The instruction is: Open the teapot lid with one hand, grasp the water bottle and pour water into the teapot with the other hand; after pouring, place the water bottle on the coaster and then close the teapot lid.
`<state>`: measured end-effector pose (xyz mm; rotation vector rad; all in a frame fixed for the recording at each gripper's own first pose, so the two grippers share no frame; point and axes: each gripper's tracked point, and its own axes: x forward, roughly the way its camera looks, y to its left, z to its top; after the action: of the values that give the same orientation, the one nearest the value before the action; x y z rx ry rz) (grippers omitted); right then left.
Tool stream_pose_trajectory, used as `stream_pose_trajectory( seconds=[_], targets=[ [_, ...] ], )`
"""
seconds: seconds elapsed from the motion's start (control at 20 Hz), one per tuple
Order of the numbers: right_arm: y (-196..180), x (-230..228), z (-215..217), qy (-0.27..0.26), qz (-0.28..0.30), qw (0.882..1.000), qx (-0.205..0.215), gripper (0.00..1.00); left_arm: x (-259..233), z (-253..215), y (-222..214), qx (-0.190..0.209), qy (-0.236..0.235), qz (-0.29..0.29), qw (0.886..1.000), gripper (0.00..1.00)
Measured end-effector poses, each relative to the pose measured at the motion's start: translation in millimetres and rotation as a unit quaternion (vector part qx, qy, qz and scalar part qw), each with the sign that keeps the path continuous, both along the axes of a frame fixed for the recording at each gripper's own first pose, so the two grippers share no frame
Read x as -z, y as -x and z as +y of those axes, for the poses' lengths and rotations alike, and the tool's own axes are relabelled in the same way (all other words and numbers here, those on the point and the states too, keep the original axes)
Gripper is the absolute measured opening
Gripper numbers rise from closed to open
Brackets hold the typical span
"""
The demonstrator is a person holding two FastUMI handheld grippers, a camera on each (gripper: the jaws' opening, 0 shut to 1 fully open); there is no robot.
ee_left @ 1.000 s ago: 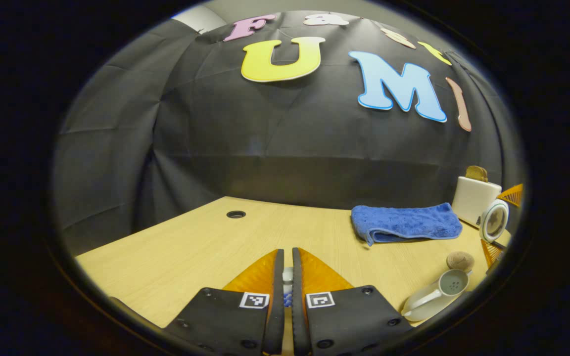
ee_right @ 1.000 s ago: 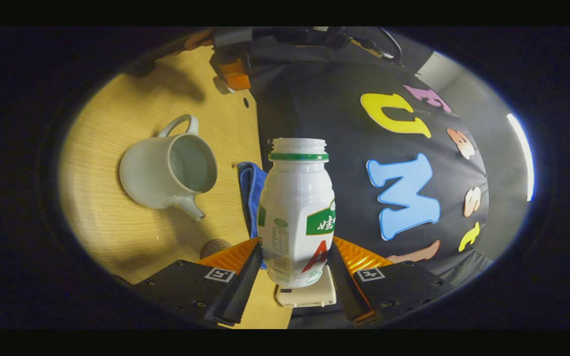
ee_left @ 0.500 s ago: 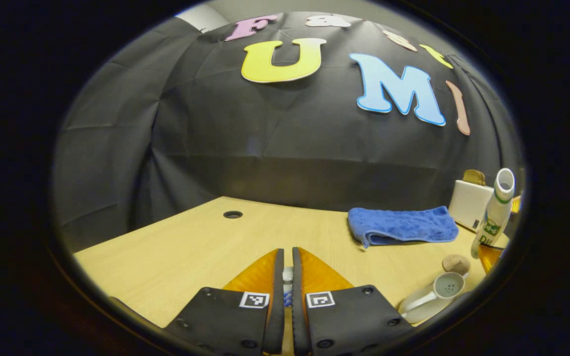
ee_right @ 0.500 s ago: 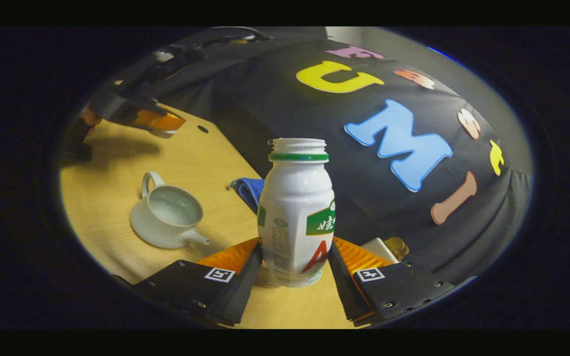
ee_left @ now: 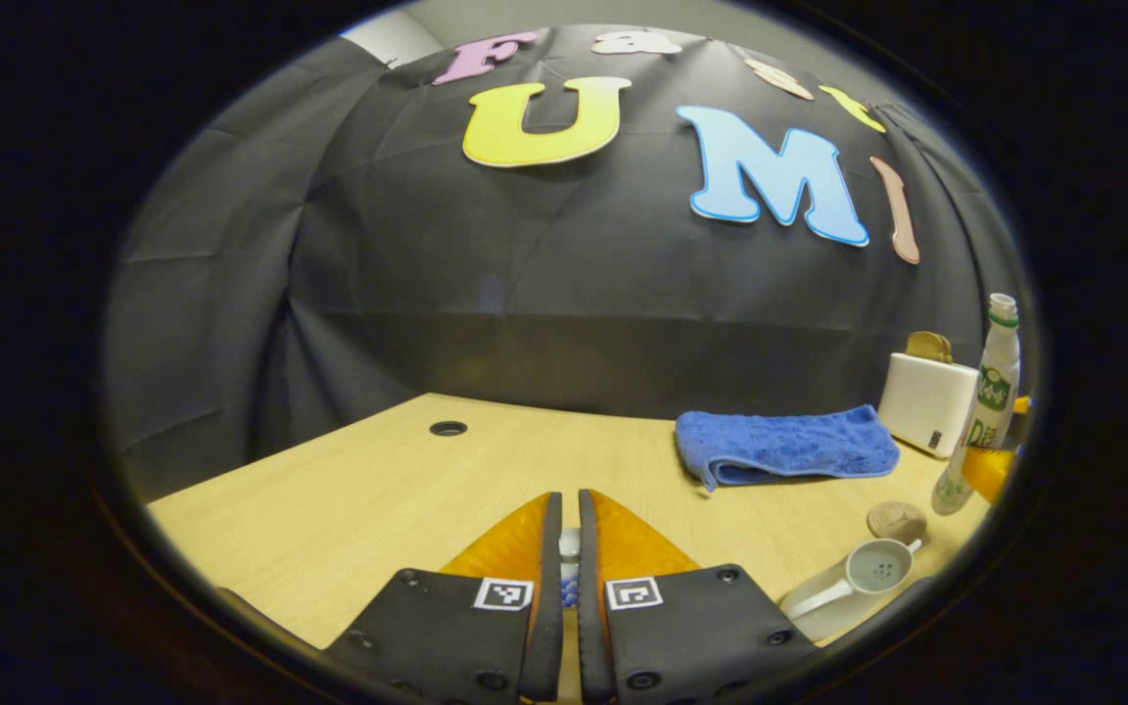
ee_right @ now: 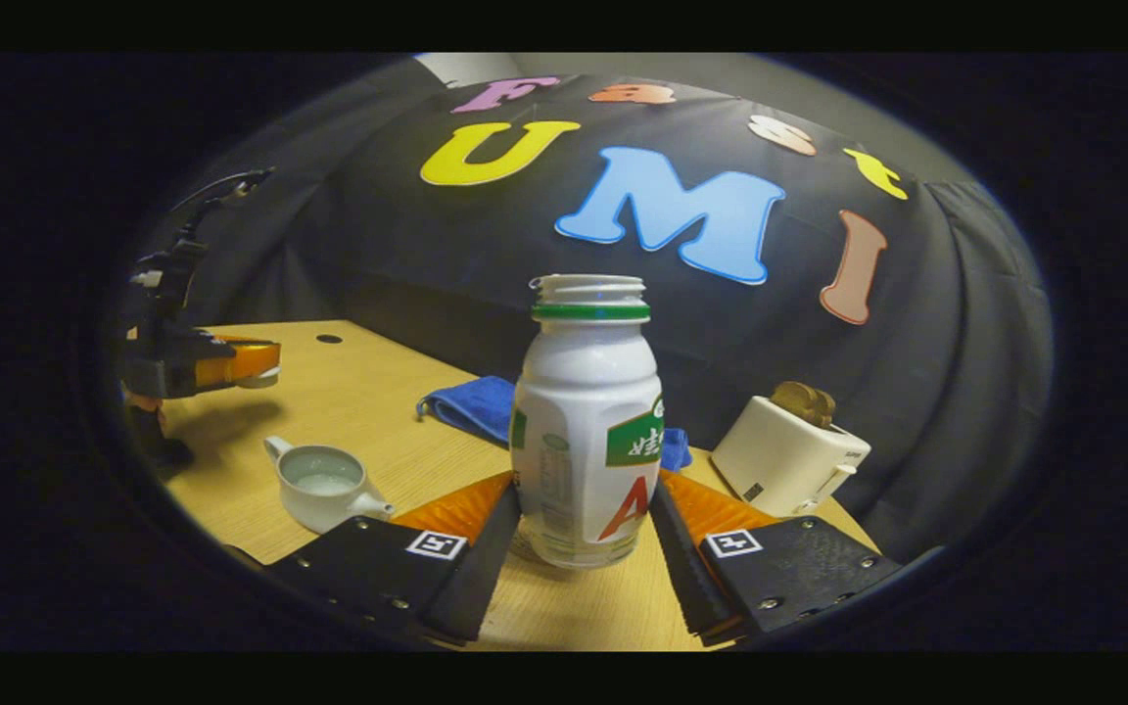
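Note:
My right gripper (ee_right: pixel 584 490) is shut on a white water bottle (ee_right: pixel 584 421) with a green neck ring and no cap, held upright just over the table. In the left gripper view the bottle (ee_left: pixel 980 411) stands at the far right, its base just behind the round cork coaster (ee_left: pixel 897 519). The white teapot (ee_right: pixel 324 480) sits lidless to the left with water inside; in the left gripper view the teapot (ee_left: pixel 853 587) is at the lower right. My left gripper (ee_left: pixel 569 548) is shut on the teapot lid's knob; the left gripper (ee_right: pixel 231 362) hovers above and left of the pot.
A folded blue towel (ee_left: pixel 784 446) lies toward the back of the wooden table (ee_left: pixel 378 509). A white toaster (ee_right: pixel 789 455) with bread in it stands at the back right. A round cable hole (ee_left: pixel 447 428) is in the table's far left.
The right gripper has swung the bottle from tilted above the teapot back to upright and lowered it to the right, by the coaster. The left gripper has barely moved, still holding the lid.

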<state>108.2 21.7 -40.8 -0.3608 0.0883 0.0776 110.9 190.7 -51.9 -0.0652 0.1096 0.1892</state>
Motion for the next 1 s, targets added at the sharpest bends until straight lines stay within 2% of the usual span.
stream_pose_trajectory(
  seconds=[0.15, 0.2, 0.3, 0.35, 0.4, 0.5, 0.7, 0.75, 0.85, 1.0],
  targets=[
    [-1.1, -2.4, -9.9, -0.032, -0.007, 0.999, 0.008, 0.74, -5.5, -10.4, -0.2, 0.012, -0.004, -0.005, 1.000, 0.13],
    [-1.6, -1.4, -15.5, -0.039, -0.008, 0.999, 0.012, 0.74, -4.3, -15.5, -0.8, 0.018, -0.006, -0.006, 1.000, 0.17],
    [-3.2, 2.4, -21.4, -0.050, -0.002, 0.999, 0.014, 0.74, -6.6, -25.5, -2.6, 0.032, -0.010, -0.009, 0.999, 0.13],
    [-5.3, 4.8, -22.3, -0.053, 0.002, 0.998, 0.015, 0.74, -9.4, -31.0, -3.0, 0.039, -0.013, -0.012, 0.999, 0.17],
    [-6.8, 6.5, -24.0, -0.055, 0.006, 0.998, 0.015, 0.74, -12.1, -37.2, -3.5, 0.049, -0.016, -0.015, 0.999, 0.14],
    [-9.0, 7.4, -26.9, -0.063, 0.007, 0.998, 0.020, 0.74, -18.7, -50.2, -2.2, 0.065, -0.024, -0.024, 0.997, 0.17],
    [-4.1, 4.2, -35.3, -0.060, -0.001, 0.998, 0.029, 0.74, -33.9, -76.0, 3.9, 0.099, -0.026, -0.050, 0.993, 0.17],
    [-3.3, 2.8, -36.3, -0.061, -0.002, 0.998, 0.029, 0.74, -38.1, -83.2, 5.3, 0.110, -0.025, -0.057, 0.992, 0.13],
    [-1.5, 1.8, -37.3, -0.059, -0.004, 0.998, 0.031, 0.74, -44.8, -97.5, 8.1, 0.128, -0.025, -0.070, 0.989, 0.17],
    [-2.9, 0.6, -37.9, -0.060, -0.009, 0.998, 0.033, 0.74, -47.6, -117.8, 11.5, 0.156, -0.024, -0.080, 0.984, 0.17]
  ],
)
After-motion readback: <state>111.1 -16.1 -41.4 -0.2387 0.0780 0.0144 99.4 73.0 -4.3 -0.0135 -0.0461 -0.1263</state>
